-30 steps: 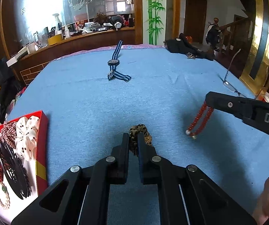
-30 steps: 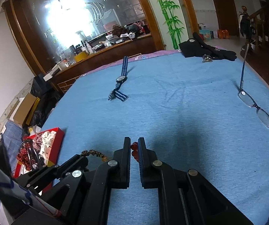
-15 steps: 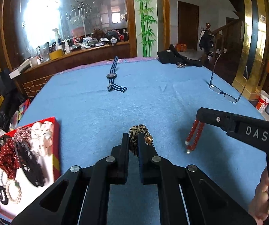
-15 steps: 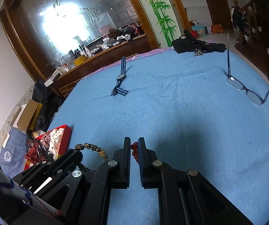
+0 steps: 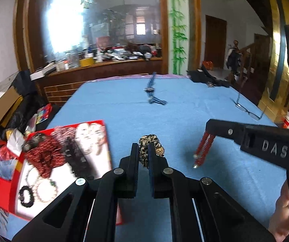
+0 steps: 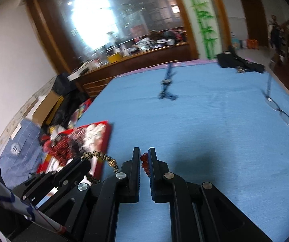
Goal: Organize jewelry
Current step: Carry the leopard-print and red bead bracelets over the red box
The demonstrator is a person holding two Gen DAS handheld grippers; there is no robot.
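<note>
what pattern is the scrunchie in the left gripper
Leopard print, tan with black spots, on the scrunchie clamped in the left gripper; the left wrist view shows it best.

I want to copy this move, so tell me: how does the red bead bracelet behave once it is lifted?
Probably floppy: the red bead bracelet hangs in loose strands below the right tongs, which pinch only its top. It may swing, since the lower end dangles clear of the blue cloth. The round beads look smooth, so it could slip.
</note>
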